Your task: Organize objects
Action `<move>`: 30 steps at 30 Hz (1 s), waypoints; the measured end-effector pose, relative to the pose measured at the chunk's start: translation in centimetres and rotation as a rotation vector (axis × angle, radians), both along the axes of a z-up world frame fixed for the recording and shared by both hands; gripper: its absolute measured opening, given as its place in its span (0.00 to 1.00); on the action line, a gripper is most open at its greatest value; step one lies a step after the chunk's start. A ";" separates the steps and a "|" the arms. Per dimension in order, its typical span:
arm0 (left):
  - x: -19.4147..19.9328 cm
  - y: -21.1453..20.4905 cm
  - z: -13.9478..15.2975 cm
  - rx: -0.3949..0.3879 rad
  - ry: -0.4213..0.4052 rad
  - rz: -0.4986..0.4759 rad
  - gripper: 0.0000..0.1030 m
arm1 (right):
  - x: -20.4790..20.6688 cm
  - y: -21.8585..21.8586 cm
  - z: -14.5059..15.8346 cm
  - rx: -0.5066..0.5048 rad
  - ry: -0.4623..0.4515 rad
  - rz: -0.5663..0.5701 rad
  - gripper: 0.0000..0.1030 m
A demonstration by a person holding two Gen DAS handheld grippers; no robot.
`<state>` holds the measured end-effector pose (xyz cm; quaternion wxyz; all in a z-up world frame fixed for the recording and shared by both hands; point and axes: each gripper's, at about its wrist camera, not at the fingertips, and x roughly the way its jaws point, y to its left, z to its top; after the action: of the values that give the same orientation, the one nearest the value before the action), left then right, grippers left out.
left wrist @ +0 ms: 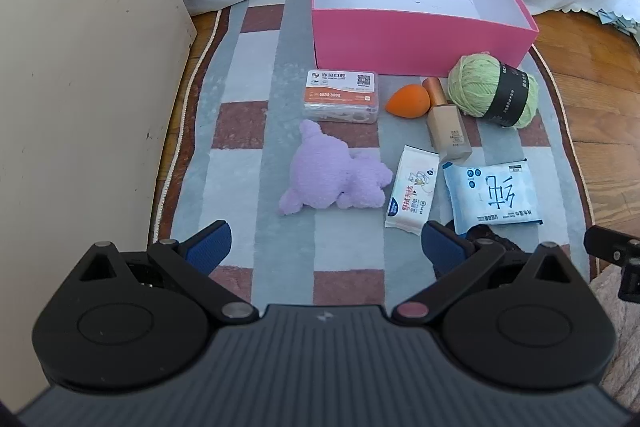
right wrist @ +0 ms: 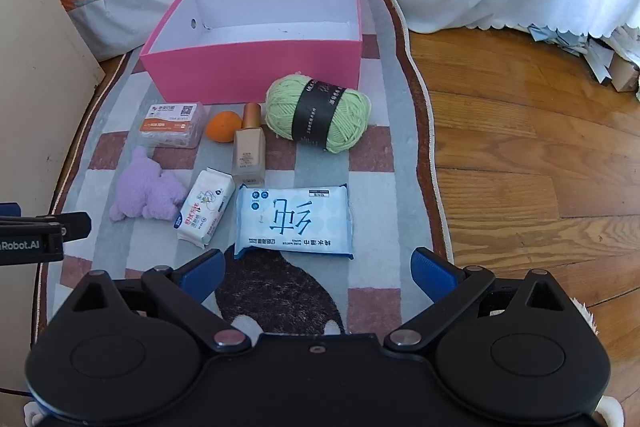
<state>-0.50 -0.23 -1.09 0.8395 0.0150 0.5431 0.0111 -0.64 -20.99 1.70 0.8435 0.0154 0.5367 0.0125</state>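
Both grippers hang over the near end of the rug [right wrist: 384, 155], and neither has anything in it: the left gripper [left wrist: 326, 247] has its jaws spread wide, and the right gripper [right wrist: 316, 269] is just as wide apart. The pink box [right wrist: 256, 77] sits toward the rug's far edge, its white inside bare as far as the view reaches. Just in front of it: floss-pick case [left wrist: 341, 97], orange sponge [left wrist: 408, 100], foundation bottle [right wrist: 249, 151] lying flat, green yarn ball [right wrist: 320, 117]. Nearer still, the purple plush [left wrist: 332, 179], a small tissue pack [right wrist: 205, 211] and the blue wipes pack [right wrist: 294, 223], directly ahead of the right gripper.
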 end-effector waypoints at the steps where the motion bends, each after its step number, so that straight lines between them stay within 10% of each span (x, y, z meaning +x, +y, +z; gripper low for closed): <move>1: 0.0 -0.1 0.0 0.001 0.001 -0.002 1.00 | 0.0 -0.1 -0.1 0.002 0.002 -0.003 0.98; 11: 0.1 -1.8 2.5 0.035 -0.027 -0.083 1.00 | -1.0 -1.4 2.5 -0.013 -0.067 0.003 0.98; 21: 3.0 -4.0 4.6 -0.114 -0.036 -0.176 1.00 | -3.1 -1.6 5.4 -0.133 -0.461 0.253 0.98; 30: 5.7 -6.7 1.7 -0.187 -0.039 -0.226 1.00 | 2.2 -2.4 0.8 0.104 -0.305 0.399 0.97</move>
<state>5.18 -6.89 0.61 0.8435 -0.0027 0.5201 -0.1338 1.61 -23.43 2.46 0.8938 -0.0494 0.3942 0.2083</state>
